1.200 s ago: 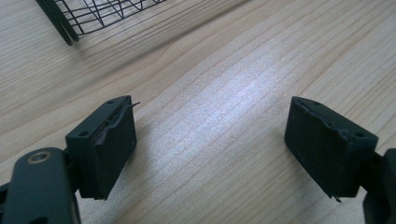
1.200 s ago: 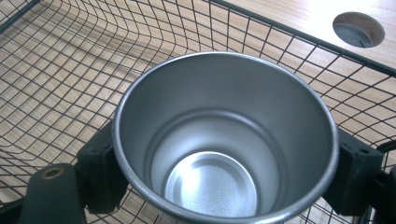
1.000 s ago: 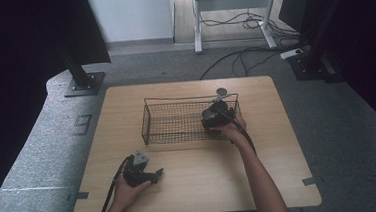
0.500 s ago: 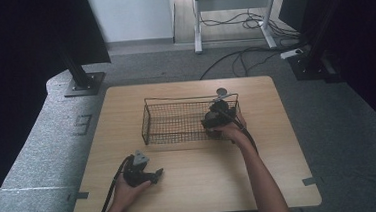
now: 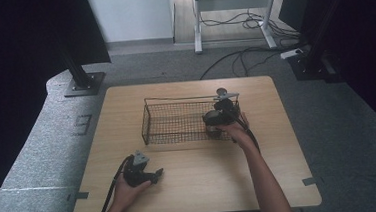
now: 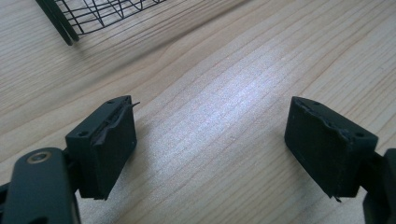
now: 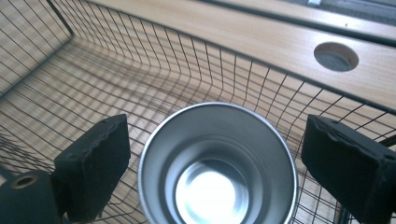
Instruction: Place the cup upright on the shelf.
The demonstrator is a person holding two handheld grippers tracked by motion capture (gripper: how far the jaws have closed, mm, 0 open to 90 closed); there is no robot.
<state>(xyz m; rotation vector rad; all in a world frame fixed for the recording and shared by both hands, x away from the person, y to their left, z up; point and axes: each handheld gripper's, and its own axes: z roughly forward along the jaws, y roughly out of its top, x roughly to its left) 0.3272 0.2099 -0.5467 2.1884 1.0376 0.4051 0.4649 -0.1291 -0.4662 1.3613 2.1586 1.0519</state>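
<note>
I see the cup (image 7: pixel 218 165), a round, shiny steel one, standing upright in the wire basket (image 5: pixel 177 122) at its right end, between my right gripper (image 7: pixel 215 158)'s jaws; they have just been opening and stand clear of its rim. My left gripper (image 6: pixel 210 149) rests open on the wooden table (image 5: pixel 279 144) near its front-left corner.

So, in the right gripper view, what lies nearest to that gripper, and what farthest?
1. Shiny metal cup, between the open right gripper's jaws.
2. Black wire basket's wall, behind the cup.
3. Round hole in the wooden table, beyond the basket, upper right.
</note>
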